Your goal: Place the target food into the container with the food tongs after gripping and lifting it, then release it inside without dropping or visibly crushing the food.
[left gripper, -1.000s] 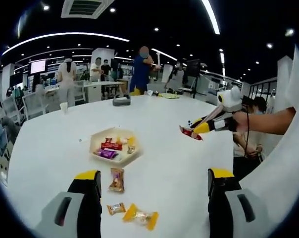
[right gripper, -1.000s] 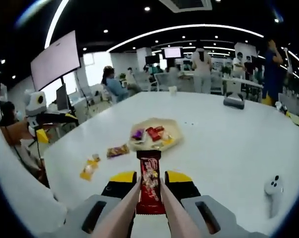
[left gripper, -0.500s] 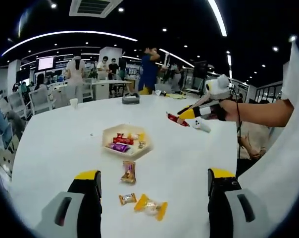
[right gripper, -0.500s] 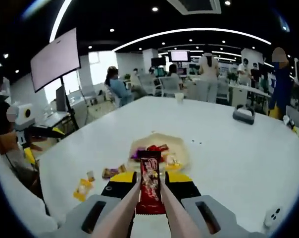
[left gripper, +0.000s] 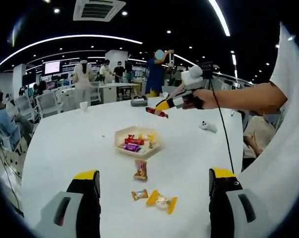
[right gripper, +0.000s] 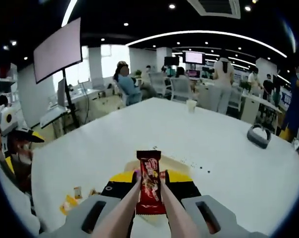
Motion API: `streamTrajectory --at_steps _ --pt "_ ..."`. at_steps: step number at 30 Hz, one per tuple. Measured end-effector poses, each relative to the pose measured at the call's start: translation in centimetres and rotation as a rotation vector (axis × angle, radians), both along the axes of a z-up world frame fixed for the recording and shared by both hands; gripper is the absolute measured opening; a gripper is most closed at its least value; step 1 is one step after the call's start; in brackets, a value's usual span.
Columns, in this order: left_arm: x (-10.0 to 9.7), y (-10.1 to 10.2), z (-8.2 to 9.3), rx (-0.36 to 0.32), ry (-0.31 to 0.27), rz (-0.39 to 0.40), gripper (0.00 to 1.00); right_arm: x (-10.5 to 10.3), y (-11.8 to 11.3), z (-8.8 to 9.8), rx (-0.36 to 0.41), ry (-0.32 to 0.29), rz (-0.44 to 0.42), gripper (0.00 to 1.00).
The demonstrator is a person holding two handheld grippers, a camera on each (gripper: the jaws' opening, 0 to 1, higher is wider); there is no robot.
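My red candy bar held over the white table, above the tray.
The table (left gripper: 65,144) has bare room round the tray (left gripper: 137,146); my right hand-held gripper (right gripper: 148,184), arm outstretched, tongs clamped on the candy bar (right gripper: 149,186), its print unreadable; my left hand-held gripper (left gripper: 154,179) gapes wide.

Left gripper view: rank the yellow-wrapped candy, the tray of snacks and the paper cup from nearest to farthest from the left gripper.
1. Yellow-wrapped candy, on the table between the left gripper's jaws.
2. Tray of snacks, mid-table.
3. Paper cup, at the far left edge.
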State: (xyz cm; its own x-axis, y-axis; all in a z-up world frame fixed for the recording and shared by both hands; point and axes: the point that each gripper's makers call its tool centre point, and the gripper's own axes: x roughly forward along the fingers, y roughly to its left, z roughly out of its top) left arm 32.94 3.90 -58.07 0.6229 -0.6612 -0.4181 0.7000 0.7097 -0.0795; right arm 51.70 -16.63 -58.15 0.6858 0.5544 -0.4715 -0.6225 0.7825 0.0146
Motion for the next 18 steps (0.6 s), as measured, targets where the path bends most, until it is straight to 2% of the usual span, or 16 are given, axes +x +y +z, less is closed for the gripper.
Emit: streamTrajectory --at_steps 5,10,13,18 --pt "0.0 -0.1 0.1 -0.006 0.003 -0.008 0.92 1.7 0.0 -0.1 -0.014 0.003 0.002 0.22" --pt "0.1 0.0 0.0 -0.001 0.011 0.003 0.91 4.1 -0.8 -0.4 -0.033 0.013 -0.026 0.22" --pt "0.0 0.2 0.0 0.009 -0.014 0.003 0.89 5.4 -1.4 -0.6 -0.05 0.018 -0.042 0.22" --pt "-0.2 0.8 -0.2 0.014 -0.01 0.025 0.91 6.1 -1.4 -1.1 -0.068 0.028 -0.029 0.22"
